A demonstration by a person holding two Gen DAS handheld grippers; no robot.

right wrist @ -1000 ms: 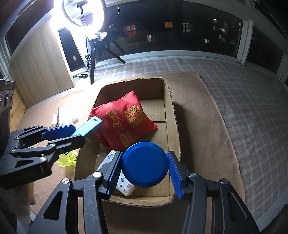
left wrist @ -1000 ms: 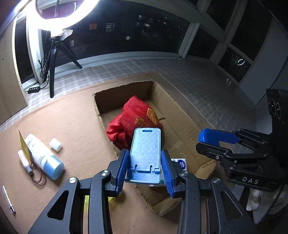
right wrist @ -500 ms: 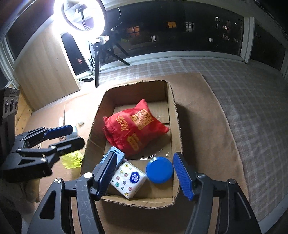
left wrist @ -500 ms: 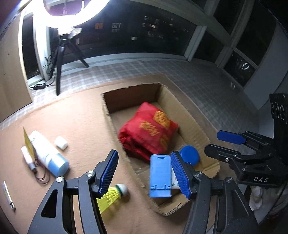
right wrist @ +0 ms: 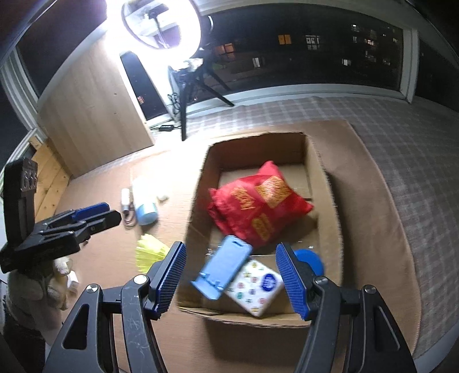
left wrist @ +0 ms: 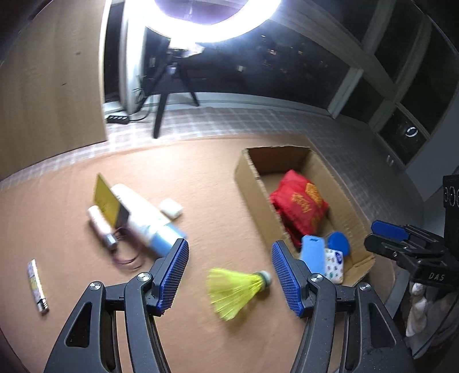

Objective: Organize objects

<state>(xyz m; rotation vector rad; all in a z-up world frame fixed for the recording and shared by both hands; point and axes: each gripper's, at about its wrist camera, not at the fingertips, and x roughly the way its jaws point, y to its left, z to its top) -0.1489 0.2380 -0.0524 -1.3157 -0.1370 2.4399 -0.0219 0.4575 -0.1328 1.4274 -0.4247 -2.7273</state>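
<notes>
Both your tongs have just let go: the blue phone stand and blue lid now lie in the cardboard box. Left tongs, spread and empty, frame the yellow shuttlecock, likely next; right tongs hang spread above the box.

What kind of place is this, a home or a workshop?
Most likely a room in a home or flat, seen at night. Large windows show lit buildings outside, a ring light stands on a tripod, and household things are being sorted into a cardboard box on a brown mat.
</notes>
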